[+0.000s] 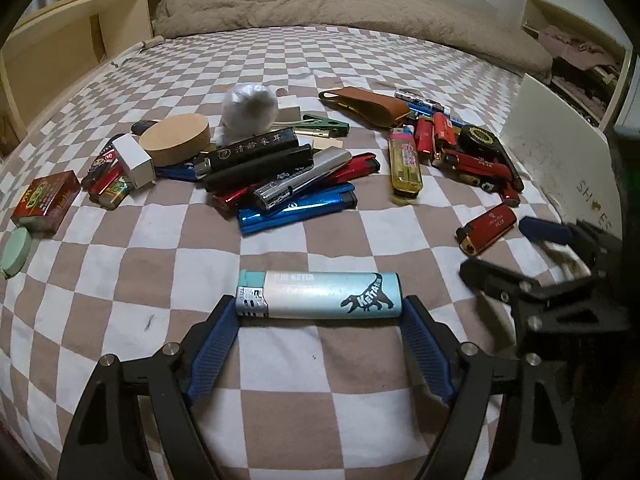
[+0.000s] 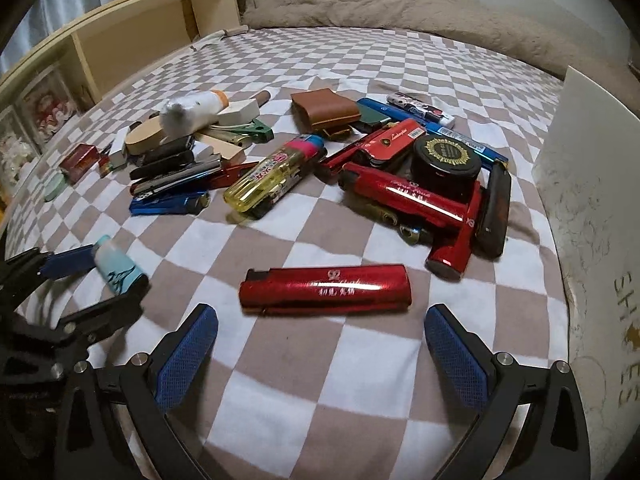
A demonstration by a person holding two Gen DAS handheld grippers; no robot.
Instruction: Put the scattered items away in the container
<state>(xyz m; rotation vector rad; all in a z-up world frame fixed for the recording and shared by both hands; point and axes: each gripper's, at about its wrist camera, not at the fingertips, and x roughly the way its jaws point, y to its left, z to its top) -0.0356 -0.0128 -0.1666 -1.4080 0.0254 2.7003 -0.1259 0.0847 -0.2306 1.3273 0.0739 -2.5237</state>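
- Left wrist view: the left gripper (image 1: 320,312) tilts down over the checked bedsheet (image 1: 280,400), its blue pads pinching the ends of a pale-blue plastic dinosaur-print lighter (image 1: 320,294) lying crosswise.
- Right wrist view: the right gripper (image 2: 320,320) tilts down, fingers spread; a glossy red lighter (image 2: 326,288) lies crosswise just beyond the tips, untouched.

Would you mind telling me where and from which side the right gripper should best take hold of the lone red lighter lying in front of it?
Probably across its two ends, coming down from above: the red lighter lies flat and crosswise between the open right gripper fingers, apart from the pile, and their gap looks wider than its length.
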